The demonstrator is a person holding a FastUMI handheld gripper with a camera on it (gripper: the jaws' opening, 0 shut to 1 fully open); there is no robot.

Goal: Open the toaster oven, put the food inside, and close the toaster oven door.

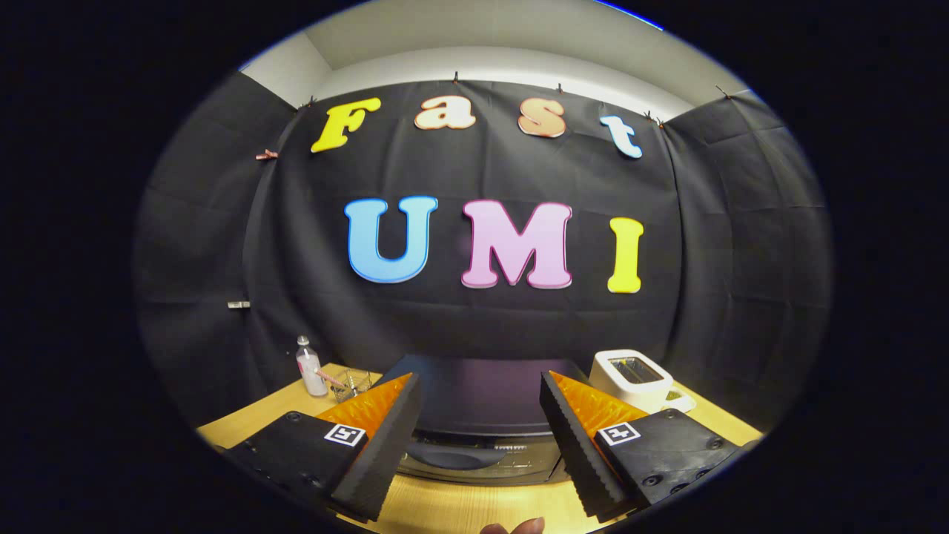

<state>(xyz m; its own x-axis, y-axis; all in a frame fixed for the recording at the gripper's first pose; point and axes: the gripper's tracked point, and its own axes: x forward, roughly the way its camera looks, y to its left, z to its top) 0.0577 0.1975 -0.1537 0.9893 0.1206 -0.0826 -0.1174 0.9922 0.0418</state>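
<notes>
While the gripper is wide open and empty, with the toaster oven just ahead between its fingers, lower them squarely toward the door before pulling.

Gripper fingers spread wide, holding nothing, above dark toaster oven on wooden table. White toaster beyond right finger; clear bottle, small wire basket beyond left.

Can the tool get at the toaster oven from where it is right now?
Probably yes. The tool is open with nothing in it, and the toaster oven sits just ahead between its fingers, nothing lying between them on the wooden table.
</notes>
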